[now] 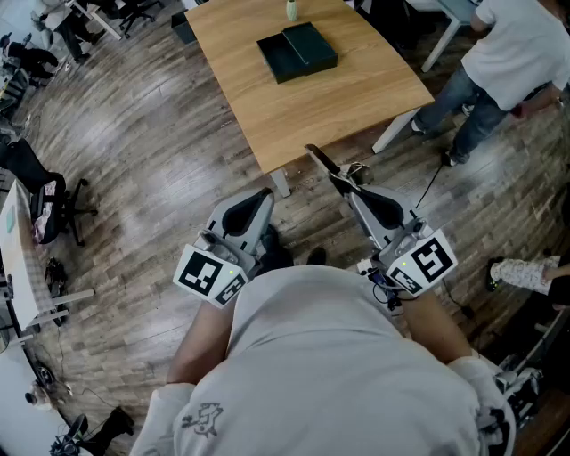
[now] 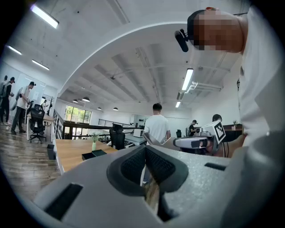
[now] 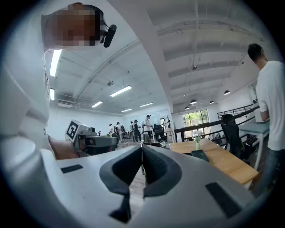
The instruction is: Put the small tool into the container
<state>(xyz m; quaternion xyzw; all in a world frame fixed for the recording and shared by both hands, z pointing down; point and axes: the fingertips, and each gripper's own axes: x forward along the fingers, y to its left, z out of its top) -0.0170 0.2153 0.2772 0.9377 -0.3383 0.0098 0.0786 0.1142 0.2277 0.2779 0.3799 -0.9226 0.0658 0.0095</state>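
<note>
While the wooden table (image 1: pixel 329 98) fills the head view toward 12 o'clock, the person stands back from its near edge with both forearms drawn in against the torso, elbows bent. A bystander (image 1: pixel 508 53) in a white shirt stands at 2 o'clock. The left gripper (image 1: pixel 267 192) sits at 7 o'clock from the table's near corner and the right gripper (image 1: pixel 319 158) at 5 o'clock. Both point forward toward the table. Each gripper's own view shows its jaws pressed together with nothing between them. The dark container (image 1: pixel 298 52) rests on the tabletop at 12 o'clock, well apart from both grippers, with a pale vase (image 1: pixel 291 9) just beyond it. I cannot make out the small tool.
</note>
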